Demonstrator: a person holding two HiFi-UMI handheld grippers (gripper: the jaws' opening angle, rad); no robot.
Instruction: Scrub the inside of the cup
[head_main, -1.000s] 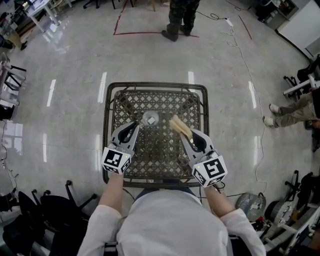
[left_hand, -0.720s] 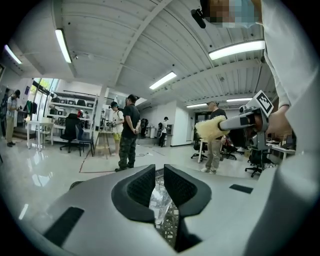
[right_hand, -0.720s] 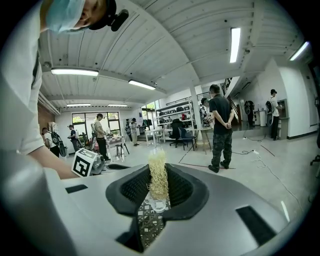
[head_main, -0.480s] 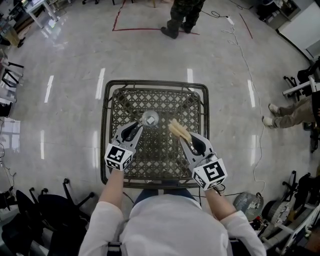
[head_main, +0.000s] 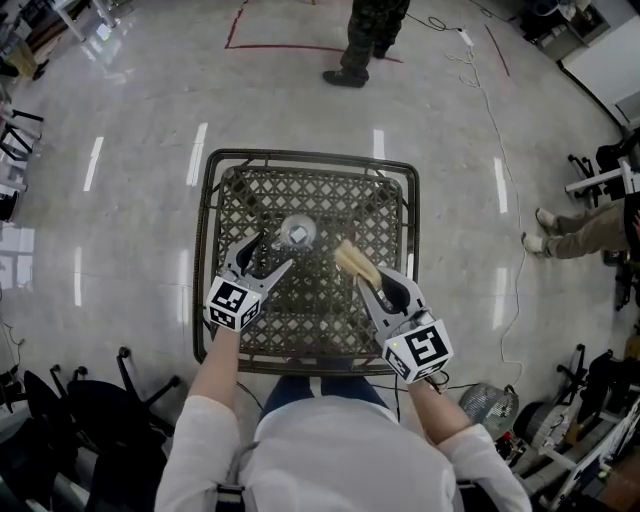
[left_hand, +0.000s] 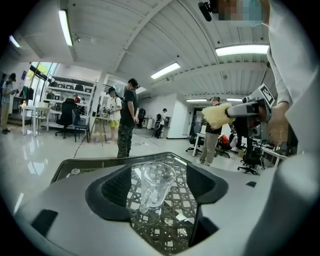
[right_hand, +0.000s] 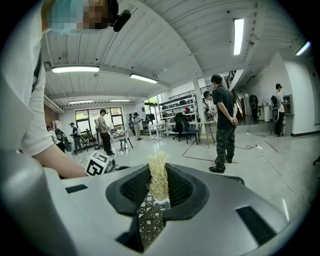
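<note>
Two claws at a lattice surface: cup unheld, scrubber pinched

One clear cup (head_main: 298, 232) is seen upright near the middle of the lattice surface (head_main: 213, 205), with its handle turned toward the left claw (head_main: 272, 250). The jaws of that claw have just been opening and are now spread wide. In the left gripper view the cup (left_hand: 155, 186) is framed between them, just at their tips, and no pad is pressed on it. In the head view it is seen just beyond the spread tips.

A pale yellow, fibrous scrubber (head_main: 356, 262) is pinched in the right claw (head_main: 368, 281). In the right gripper view the jaws are closed on its lower end and the strands (right_hand: 159, 175) are left standing out past the tips. The scrubber is held to the right of the cup — near it, but apart from it and not inside it.

Beyond the far edge of the surface, a person (head_main: 368, 40) is seen standing on the glossy floor.
</note>
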